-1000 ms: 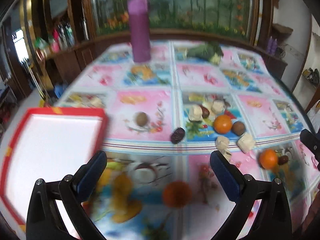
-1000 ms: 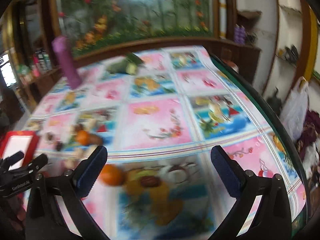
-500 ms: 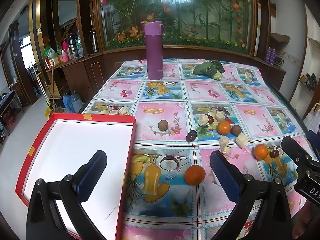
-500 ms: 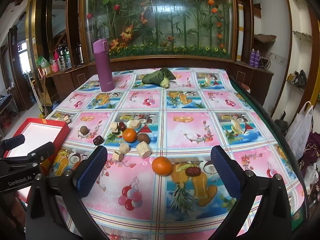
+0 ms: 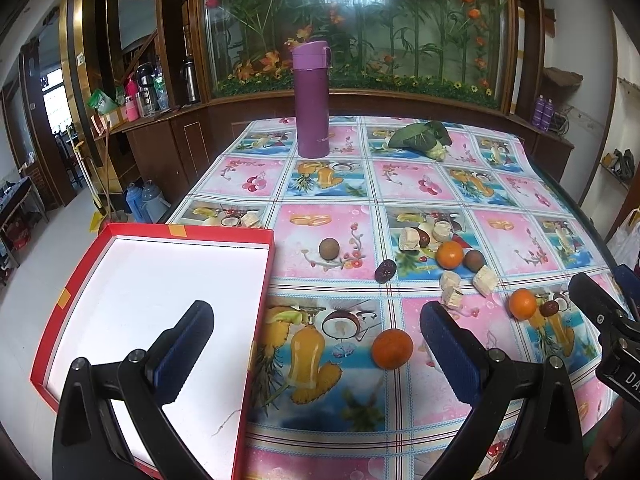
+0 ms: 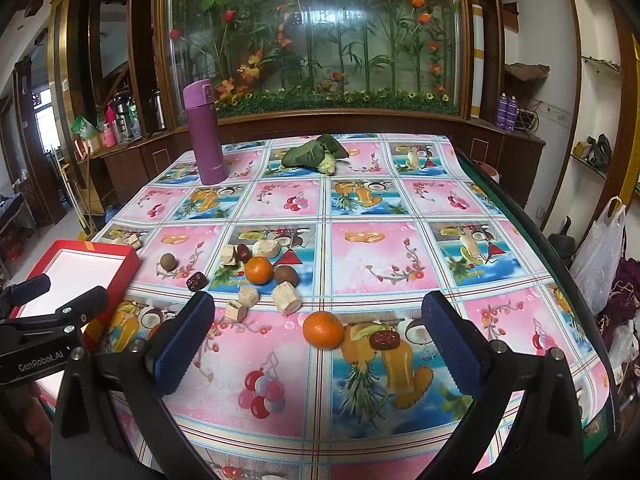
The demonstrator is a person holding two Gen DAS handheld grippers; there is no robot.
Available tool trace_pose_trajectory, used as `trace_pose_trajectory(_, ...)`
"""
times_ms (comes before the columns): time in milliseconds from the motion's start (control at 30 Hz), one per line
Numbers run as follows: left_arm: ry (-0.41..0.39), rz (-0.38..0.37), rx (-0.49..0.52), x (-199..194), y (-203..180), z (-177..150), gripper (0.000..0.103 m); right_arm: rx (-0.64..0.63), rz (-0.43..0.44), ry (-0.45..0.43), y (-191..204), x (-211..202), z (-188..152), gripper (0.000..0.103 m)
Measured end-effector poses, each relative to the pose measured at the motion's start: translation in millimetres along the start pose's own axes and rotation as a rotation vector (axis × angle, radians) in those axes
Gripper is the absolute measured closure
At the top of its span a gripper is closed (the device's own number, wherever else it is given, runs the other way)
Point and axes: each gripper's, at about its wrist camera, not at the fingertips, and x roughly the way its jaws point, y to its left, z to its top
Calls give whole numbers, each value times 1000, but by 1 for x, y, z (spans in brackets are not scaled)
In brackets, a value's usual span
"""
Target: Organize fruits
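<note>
A red box (image 5: 262, 292) with a white inside lies at the table's left edge. Fruit is scattered on the patterned cloth: one orange (image 5: 392, 349) just ahead of my left gripper (image 5: 316, 356), another orange (image 5: 449, 255) in a cluster with a brown round fruit (image 5: 474, 260), dark dates (image 5: 385, 271) and pale chunks (image 5: 485, 281). A third orange (image 6: 323, 329) with a date (image 6: 384, 339) beside it lies right in front of my right gripper (image 6: 316, 356). Both grippers are open, hold nothing, and hover above the table's near edge.
A tall purple flask (image 5: 310, 100) and a green leafy vegetable (image 5: 420, 139) stand at the far end. A lone brown fruit (image 5: 329, 248) lies near the box. Right of the table a white plastic bag (image 6: 600, 256) hangs; dark wood cabinets ring the room.
Both views were blurred and close to the cloth a second ago. They have since pulled back, risen and steadied. Both grippers stayed open.
</note>
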Motion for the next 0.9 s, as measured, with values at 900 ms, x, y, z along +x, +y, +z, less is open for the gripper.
trace_pose_trajectory(900, 143, -105, 204, 27, -8, -19, 1, -18, 142, 250, -29, 76, -26, 28)
